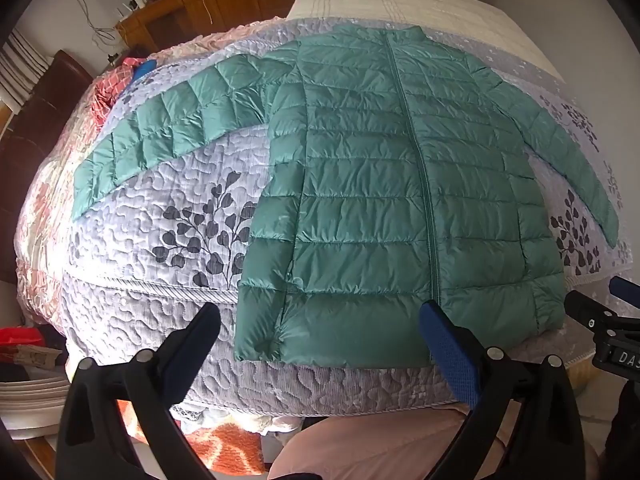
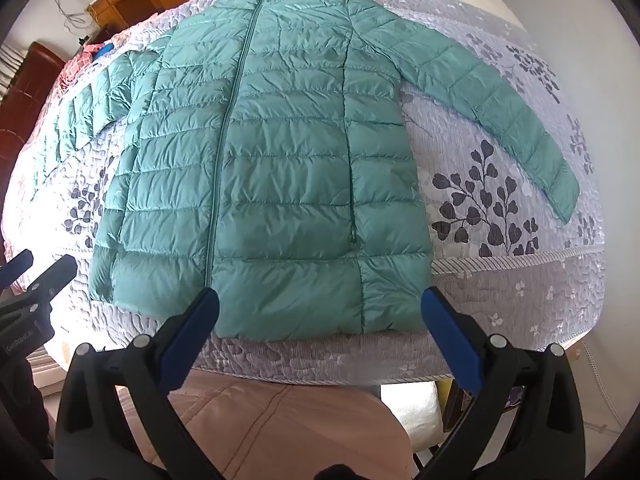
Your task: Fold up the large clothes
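A teal quilted puffer jacket (image 1: 400, 184) lies flat, front up and zipped, on a bed, collar at the far end and both sleeves spread outward. It also shows in the right wrist view (image 2: 280, 168). My left gripper (image 1: 320, 316) is open and empty, held just before the jacket's near hem. My right gripper (image 2: 320, 300) is open and empty, also just before the hem, toward the jacket's right half. The right gripper shows at the right edge of the left wrist view (image 1: 608, 320), and the left gripper shows at the left edge of the right wrist view (image 2: 28, 288).
The bed carries a grey quilted bedspread (image 1: 168, 216) with dark leaf prints. A pink floral cover (image 1: 36, 208) lies at the left. A wooden cabinet (image 1: 172, 12) stands at the far wall. A peach quilt (image 2: 280, 420) lies below the bed's near edge.
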`<action>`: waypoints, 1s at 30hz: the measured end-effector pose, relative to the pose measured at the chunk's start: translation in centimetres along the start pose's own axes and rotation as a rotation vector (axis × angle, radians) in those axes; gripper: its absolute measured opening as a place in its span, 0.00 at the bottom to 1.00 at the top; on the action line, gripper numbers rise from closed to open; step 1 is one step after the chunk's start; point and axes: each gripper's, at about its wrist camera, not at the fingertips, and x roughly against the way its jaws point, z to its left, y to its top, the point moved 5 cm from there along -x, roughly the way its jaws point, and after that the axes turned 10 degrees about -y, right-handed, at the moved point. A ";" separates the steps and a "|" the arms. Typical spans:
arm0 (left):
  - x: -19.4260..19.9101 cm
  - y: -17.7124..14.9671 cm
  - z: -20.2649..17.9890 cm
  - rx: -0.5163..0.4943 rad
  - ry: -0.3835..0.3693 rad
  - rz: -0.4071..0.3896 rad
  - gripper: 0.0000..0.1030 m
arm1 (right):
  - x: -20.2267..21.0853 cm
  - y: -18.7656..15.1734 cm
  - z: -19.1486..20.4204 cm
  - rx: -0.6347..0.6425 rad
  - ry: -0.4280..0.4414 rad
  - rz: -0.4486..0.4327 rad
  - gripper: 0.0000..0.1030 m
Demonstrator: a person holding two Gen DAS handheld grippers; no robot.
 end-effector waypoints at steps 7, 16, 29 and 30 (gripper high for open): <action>0.0 0.0 0.0 -0.002 -0.001 -0.002 0.96 | 0.0 0.1 0.1 0.000 0.003 0.001 0.97; 0.0 0.0 0.0 -0.003 -0.001 -0.001 0.96 | -0.1 0.0 0.1 0.000 0.005 0.002 0.97; 0.0 0.0 -0.1 -0.004 0.000 -0.002 0.96 | -0.1 0.0 0.1 -0.001 0.007 0.003 0.97; 0.2 0.2 0.3 -0.004 0.001 -0.003 0.96 | -0.1 0.0 0.1 -0.001 0.006 0.003 0.97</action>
